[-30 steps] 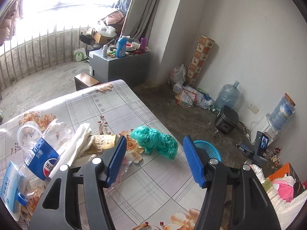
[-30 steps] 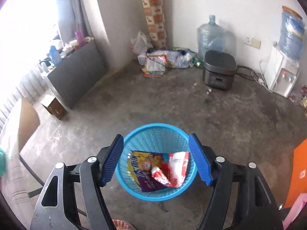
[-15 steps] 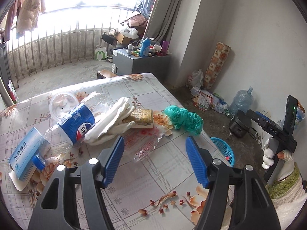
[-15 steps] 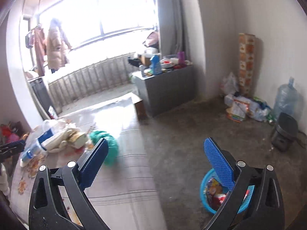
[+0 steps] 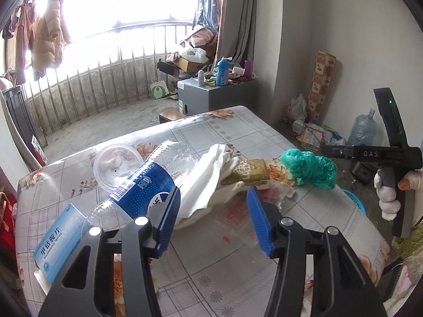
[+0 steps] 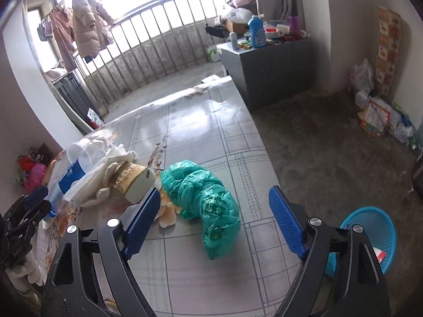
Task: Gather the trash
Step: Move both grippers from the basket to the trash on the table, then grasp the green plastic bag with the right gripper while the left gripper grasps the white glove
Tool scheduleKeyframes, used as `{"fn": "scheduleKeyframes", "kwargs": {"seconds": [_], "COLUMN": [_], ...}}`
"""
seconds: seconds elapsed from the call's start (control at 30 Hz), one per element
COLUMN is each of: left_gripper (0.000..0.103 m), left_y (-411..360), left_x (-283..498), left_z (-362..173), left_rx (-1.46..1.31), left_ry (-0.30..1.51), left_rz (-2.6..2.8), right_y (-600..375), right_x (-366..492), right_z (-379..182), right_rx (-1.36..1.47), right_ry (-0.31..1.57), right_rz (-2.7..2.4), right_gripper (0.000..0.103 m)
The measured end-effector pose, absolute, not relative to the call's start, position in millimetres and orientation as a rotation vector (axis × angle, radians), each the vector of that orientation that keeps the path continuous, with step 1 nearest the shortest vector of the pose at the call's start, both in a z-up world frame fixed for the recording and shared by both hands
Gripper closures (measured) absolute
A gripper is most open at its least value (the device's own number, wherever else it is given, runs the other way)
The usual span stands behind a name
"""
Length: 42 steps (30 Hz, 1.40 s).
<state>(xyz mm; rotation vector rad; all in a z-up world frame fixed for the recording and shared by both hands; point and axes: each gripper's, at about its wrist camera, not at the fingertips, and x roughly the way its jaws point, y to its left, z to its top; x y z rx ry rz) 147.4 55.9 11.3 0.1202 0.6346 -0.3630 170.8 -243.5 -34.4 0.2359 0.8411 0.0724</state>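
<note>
Trash lies heaped on the tabletop (image 5: pixel 224 277), a glossy cloth of grey checks and printed flowers. Taking the white rag (image 5: pixel 208 185) as landmark in the left wrist view, six loose pieces count out: one clear crinkled plastic bottle (image 5: pixel 142 187) with a blue label just left of the rag, one round clear lid (image 5: pixel 116 162) beyond the bottle, one flat blue-and-white carton (image 5: pixel 60 248) at the bottle's near end, one tan printed packet (image 5: pixel 248 170) touching the rag's right side, one clear film wrapper (image 5: pixel 264 198) under the packet, and one crumpled teal plastic bag (image 5: pixel 309 169) further right. The left gripper (image 5: pixel 214 220) hangs over the rag's near edge; its jaws have just been closing, stand about half apart, and their ribbed blue pads press on nothing. Right of the teal bag a gloved hand (image 5: pixel 391 192) holds the right gripper (image 5: pixel 370 154) by its black handle.

From the right wrist view, the teal bag (image 6: pixel 206 200) is one long, puffy, wrinkled lump lying between the wide jaws of the right gripper (image 6: pixel 214 224), which have just closed a little and grip nothing. The packet (image 6: pixel 132 179), rag (image 6: pixel 116 158) and bottle (image 6: pixel 71 174) sit left of the bag. One round blue mesh basket (image 6: pixel 375 227) stands on the rough concrete floor (image 6: pixel 330 145) off the tabletop's right edge, wrappers inside.
</note>
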Motion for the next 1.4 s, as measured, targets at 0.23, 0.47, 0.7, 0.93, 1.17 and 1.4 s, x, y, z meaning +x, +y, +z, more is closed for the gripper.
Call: {"fn": "scheduleKeyframes", "kwargs": {"seconds": [0.23,0.47,0.7,0.93,1.17,1.4], "left_gripper": [0.069,0.096,0.102,0.102,0.102,0.102], "left_y": [54.5,58.5,57.0,57.5,61.2,58.8], "left_x": [181.1,184.9,171.4,152.8,130.2,115.9], "left_z": [-18.1,-22.8,-7.8,17.4,48.6,62.6], "left_rx": [0.177,0.164,0.159,0.128,0.103,0.040], "left_ry": [0.704,0.726,0.692,0.636,0.569,0.557], "left_rz": [-0.326,-0.335,-0.365,-0.391,-0.417,-0.478], "right_y": [-244.1,-242.9,-238.1,-252.5,-254.2,-249.8], "right_x": [189.9,187.4,178.5,168.3,153.2,158.3], "right_z": [-44.6,-42.8,-33.2,-31.0,-29.5,-36.3], "right_rx": [0.245,0.280,0.272,0.384,0.406,0.388], "right_ry": [0.922,0.946,0.930,0.939,0.923,0.917], "right_rz": [0.100,0.152,0.147,0.157,0.160,0.133], "right_gripper": [0.041,0.064,0.068,0.099,0.100,0.038]}}
